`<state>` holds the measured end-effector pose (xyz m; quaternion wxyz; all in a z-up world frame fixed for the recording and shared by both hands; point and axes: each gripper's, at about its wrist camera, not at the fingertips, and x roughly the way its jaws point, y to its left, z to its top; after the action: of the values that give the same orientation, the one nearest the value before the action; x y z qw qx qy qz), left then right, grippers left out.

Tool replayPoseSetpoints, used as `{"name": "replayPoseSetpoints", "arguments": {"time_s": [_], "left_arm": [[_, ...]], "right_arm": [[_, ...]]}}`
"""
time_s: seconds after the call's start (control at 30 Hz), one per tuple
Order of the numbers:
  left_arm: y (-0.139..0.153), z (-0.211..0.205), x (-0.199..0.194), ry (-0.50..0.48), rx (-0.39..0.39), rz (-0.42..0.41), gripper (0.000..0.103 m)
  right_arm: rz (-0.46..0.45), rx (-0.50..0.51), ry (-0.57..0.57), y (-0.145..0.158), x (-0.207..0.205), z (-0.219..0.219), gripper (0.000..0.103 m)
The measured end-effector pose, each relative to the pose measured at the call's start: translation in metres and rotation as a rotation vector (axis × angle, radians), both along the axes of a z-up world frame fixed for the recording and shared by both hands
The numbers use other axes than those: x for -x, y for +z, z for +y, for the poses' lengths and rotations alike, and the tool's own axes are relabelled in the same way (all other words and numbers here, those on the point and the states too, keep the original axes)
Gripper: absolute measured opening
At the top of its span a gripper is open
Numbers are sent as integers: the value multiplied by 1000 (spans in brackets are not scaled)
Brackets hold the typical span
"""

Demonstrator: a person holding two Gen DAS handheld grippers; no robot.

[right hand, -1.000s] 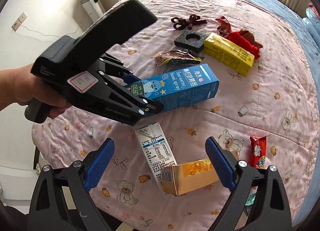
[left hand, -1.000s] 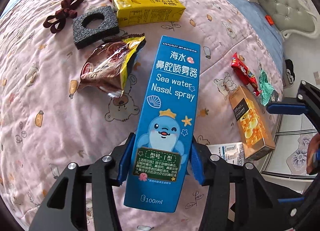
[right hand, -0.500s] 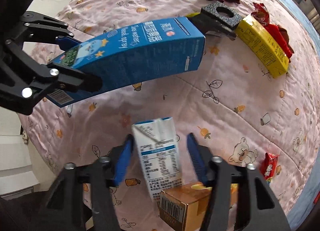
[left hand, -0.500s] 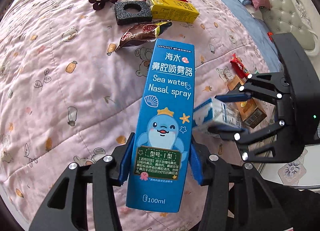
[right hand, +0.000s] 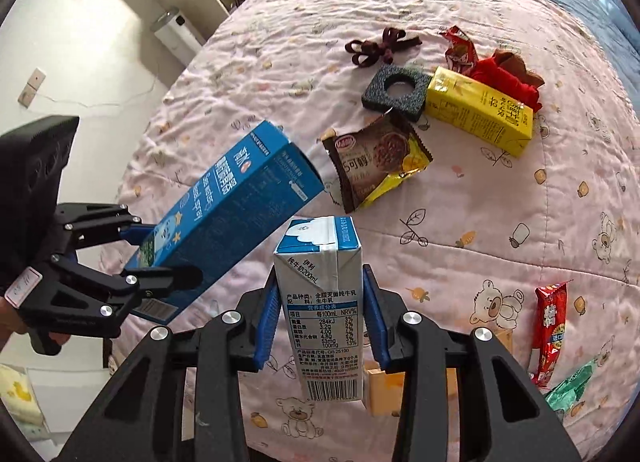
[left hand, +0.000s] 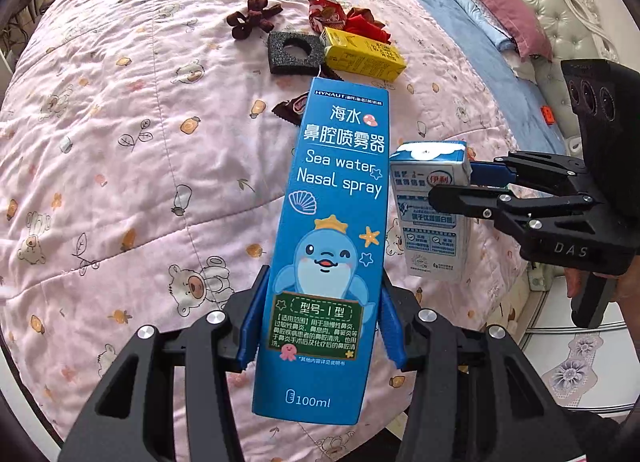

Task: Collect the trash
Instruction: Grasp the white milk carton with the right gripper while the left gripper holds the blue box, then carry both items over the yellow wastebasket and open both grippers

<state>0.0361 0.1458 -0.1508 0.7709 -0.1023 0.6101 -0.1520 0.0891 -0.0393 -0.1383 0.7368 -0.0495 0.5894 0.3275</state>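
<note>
My left gripper (left hand: 322,302) is shut on the lower part of a tall blue nasal spray box (left hand: 336,190), which it holds up above the pink quilt (left hand: 120,182). In the right wrist view the same box (right hand: 236,214) sticks out of the left gripper (right hand: 160,258) at the left. My right gripper (right hand: 320,294) has its jaws closing, and its blue pads press both sides of a white and blue milk carton (right hand: 324,318). The carton is upright and off the quilt. The left wrist view shows the carton (left hand: 430,230) just right of the blue box, in the right gripper (left hand: 452,186).
On the quilt lie a yellow drink carton (right hand: 480,114), a black foam square (right hand: 396,92), a brown snack bag (right hand: 376,162), a dark ribbon bow (right hand: 380,47), red wrappers (right hand: 460,52), a red snack stick (right hand: 550,334), a green wrapper (right hand: 572,386) and an orange box (right hand: 384,390) under the carton.
The right gripper's wide-open jaws came down around the milk carton, closed on it and lifted it off the quilt. The left gripper rose and drew back with the blue box.
</note>
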Motion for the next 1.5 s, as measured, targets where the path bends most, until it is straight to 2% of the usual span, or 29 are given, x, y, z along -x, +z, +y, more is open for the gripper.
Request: {"name": "replayPoseSetpoints", "arguments": {"time_s": [0.23,0.4,0.6,0.8,1.0,1.13,1.3,1.5], "left_arm": [[33,-15,6,3,-15,-35,49],[51,-60,10,-70,-34,-57,49],[60,-151,17,-196,-7,-53,49],[60,-274,44,-398,31,-31,49],[44,-386,95,-600,46,19,49],[28,-443,130,-707,44,62,49],[-2,-488,172,-791,19,133,49],[-38,-521,205,-842,-34,200,49]], "right_arm": [[-10,-124,-105,41,1,-23,37],[-44,-160,-160,62,16,-63,37],[-70,-147,-292,75,48,-156,37],[-76,-95,-476,77,109,-267,37],[-43,-48,-688,62,192,-365,37],[-3,-19,-810,46,249,-414,37],[51,2,-927,24,308,-455,37],[102,5,-1003,-1,349,-479,38]]}}
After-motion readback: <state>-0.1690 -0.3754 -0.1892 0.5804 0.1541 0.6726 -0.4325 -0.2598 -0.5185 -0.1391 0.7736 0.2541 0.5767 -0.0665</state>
